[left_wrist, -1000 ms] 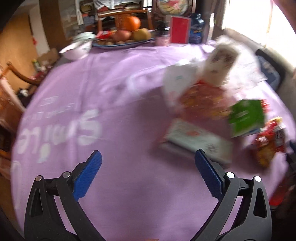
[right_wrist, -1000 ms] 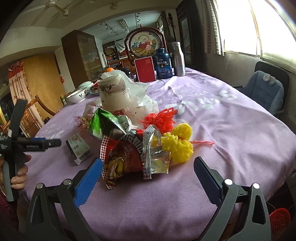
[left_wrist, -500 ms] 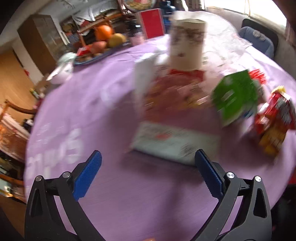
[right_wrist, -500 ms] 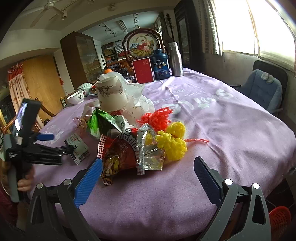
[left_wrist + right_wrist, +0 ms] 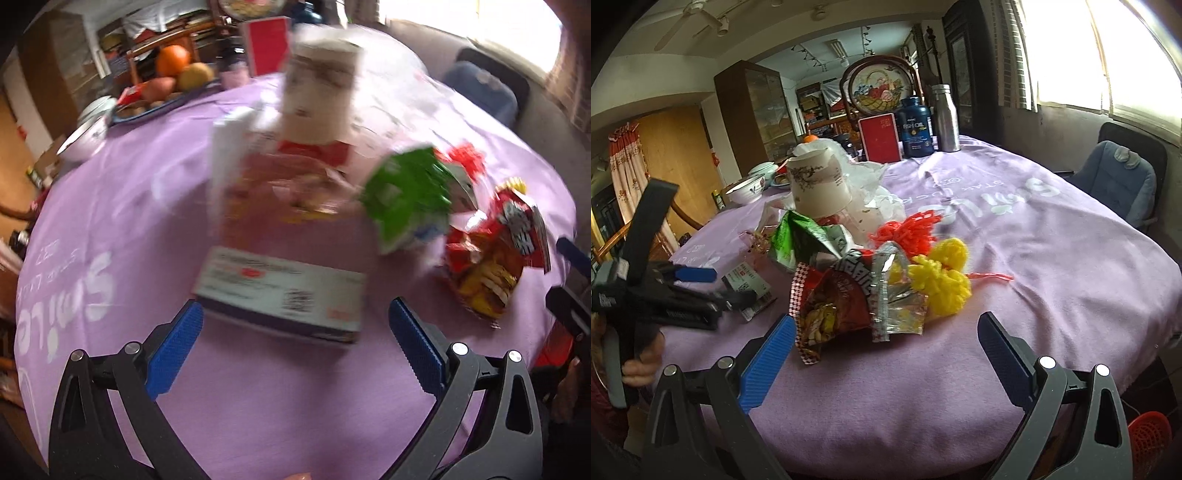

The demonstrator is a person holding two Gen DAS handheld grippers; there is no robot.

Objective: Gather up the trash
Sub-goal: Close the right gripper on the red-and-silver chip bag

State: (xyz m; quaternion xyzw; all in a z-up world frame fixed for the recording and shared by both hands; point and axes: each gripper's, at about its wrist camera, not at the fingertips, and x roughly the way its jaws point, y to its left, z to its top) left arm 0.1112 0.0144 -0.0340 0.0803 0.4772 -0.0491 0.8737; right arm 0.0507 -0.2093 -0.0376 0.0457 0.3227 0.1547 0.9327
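Observation:
A heap of trash lies on the purple tablecloth (image 5: 1052,258). A flat white carton (image 5: 280,295) lies just ahead of my open left gripper (image 5: 295,347), roughly between its blue pads. Behind it stand an upturned paper cup (image 5: 317,99), a green wrapper (image 5: 410,192) and a red snack bag (image 5: 491,254). In the right wrist view my right gripper (image 5: 886,354) is open and empty, close in front of the red snack bag (image 5: 834,299), foil wrapper (image 5: 897,306), yellow netting (image 5: 942,277) and orange netting (image 5: 908,232). The left gripper (image 5: 716,286) shows at the left, near the carton (image 5: 748,282).
At the table's far side stand a red box (image 5: 879,138), a fish oil bottle (image 5: 916,127), a steel bottle (image 5: 945,118), bowls (image 5: 746,188) and a fruit plate (image 5: 166,99). A padded chair (image 5: 1115,177) is at the right. A red basket (image 5: 1148,443) sits below the table edge.
My left gripper has swung right and moved in toward the white carton, which now sits close between its pads. The right gripper has barely moved.

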